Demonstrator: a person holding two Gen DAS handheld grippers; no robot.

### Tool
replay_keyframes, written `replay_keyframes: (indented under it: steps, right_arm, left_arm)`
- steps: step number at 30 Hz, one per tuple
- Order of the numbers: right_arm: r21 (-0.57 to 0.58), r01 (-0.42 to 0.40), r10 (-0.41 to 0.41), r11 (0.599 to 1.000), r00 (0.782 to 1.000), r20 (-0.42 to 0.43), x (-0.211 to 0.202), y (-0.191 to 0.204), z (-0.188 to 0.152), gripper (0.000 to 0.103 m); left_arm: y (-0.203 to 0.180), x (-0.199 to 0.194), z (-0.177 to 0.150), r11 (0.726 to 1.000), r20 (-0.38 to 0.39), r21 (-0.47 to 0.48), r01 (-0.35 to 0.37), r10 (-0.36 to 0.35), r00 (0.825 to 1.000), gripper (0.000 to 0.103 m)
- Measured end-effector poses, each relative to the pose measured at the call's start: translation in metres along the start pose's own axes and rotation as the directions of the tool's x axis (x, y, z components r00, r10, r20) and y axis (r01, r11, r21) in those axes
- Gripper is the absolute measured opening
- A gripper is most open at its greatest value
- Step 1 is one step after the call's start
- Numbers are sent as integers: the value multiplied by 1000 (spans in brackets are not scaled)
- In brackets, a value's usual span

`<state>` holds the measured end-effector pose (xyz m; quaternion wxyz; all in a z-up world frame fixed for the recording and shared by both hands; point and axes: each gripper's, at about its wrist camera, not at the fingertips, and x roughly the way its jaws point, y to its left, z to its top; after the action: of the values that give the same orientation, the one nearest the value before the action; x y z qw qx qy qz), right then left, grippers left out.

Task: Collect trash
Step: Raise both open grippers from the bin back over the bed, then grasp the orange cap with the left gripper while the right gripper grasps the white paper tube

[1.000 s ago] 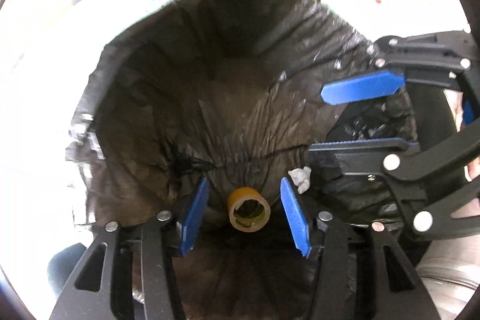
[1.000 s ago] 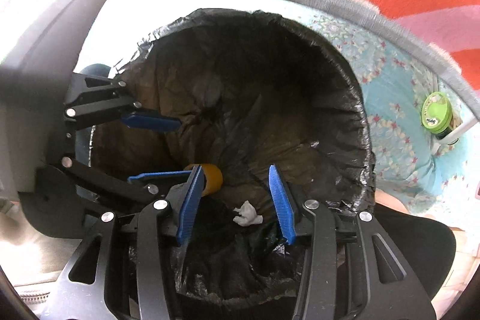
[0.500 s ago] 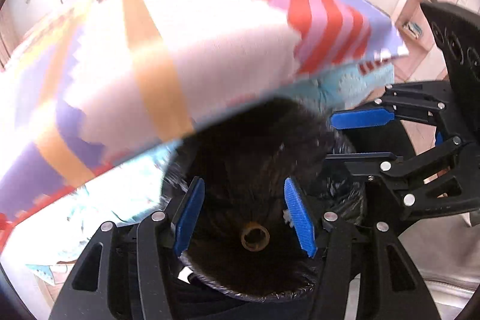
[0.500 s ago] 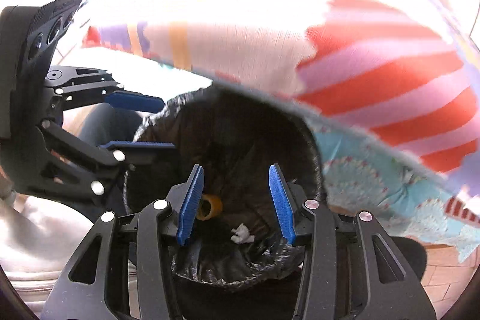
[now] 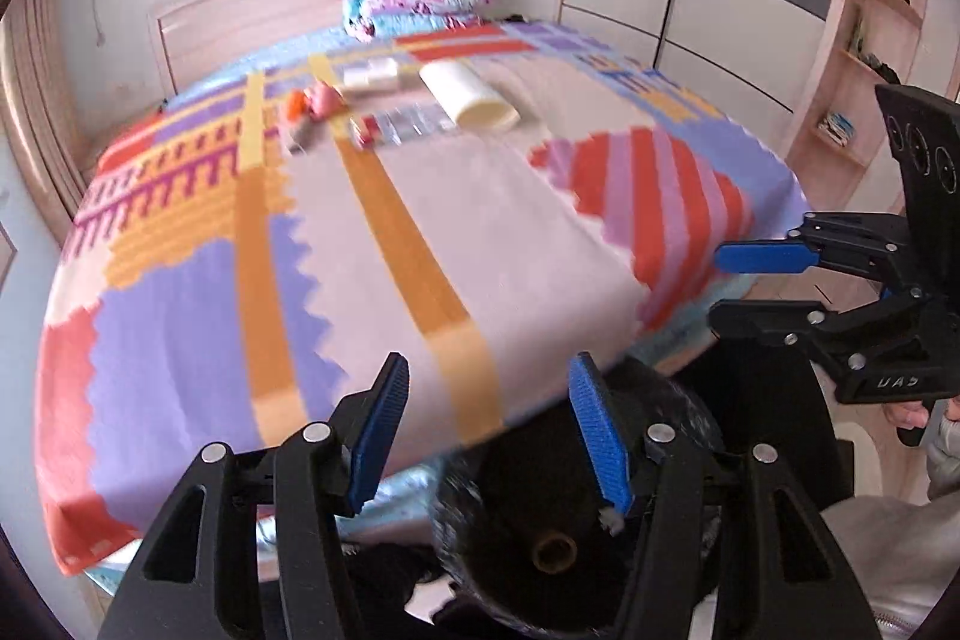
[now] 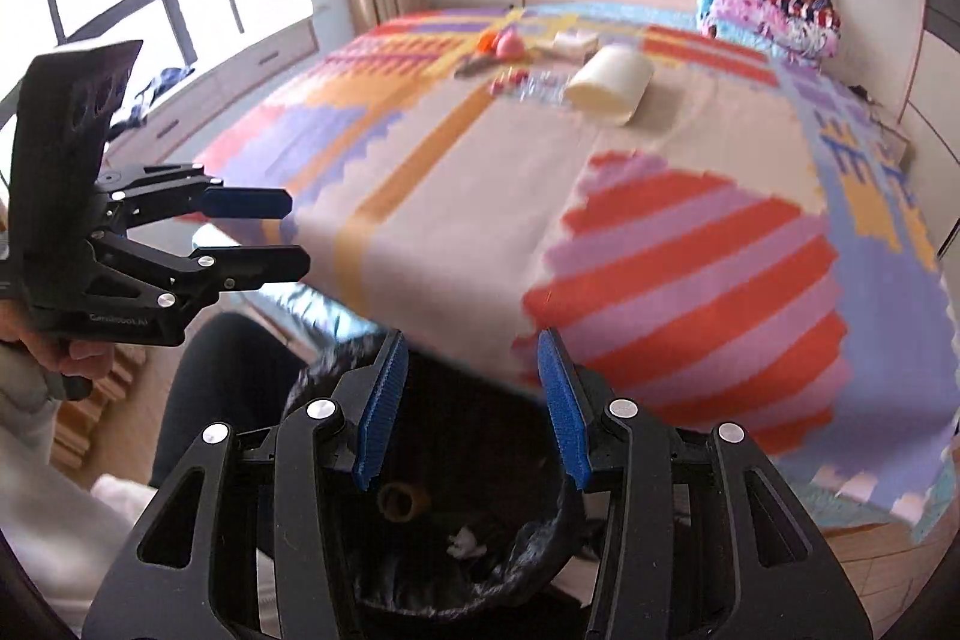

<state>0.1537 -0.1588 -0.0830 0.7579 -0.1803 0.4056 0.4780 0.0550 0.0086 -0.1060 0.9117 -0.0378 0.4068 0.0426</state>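
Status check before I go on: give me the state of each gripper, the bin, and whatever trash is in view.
left gripper: open, empty
right gripper: open, empty
trash bin: black-lined, beside the bed
tape roll: in the bin
crumpled paper: in the bin
white roll: lying on the bed
plastic packet: on the bed, blurred

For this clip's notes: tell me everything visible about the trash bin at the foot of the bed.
The trash bin is round and lined with a crinkled, glossy black plastic bag whose edge folds over the rim. It stands upright on the floor, close against the foot of the bed, partly under the overhanging patterned blanket. Inside lie a brownish tape roll and a small crumpled white paper scrap. Both grippers are above it, empty; neither touches it.
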Motion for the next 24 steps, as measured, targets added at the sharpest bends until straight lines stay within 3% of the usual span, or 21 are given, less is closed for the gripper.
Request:
replay_keyframes:
  steps: [13, 18, 24]
  right_arm:
    - [26, 51, -53, 998, 996, 77, 8, -21, 57, 45]
    - [52, 58, -62, 997, 994, 95, 19, -34, 80, 46]
    - [71, 62, -69, 996, 993, 100, 41, -44, 102, 54]
  left_arm:
    - [49, 3, 56, 997, 83, 20, -76, 74, 994, 54]
    - [68, 15, 74, 995, 89, 8, -96, 95, 991, 54]
    - [95, 41, 93, 991, 57, -10, -133, 133, 989, 54]
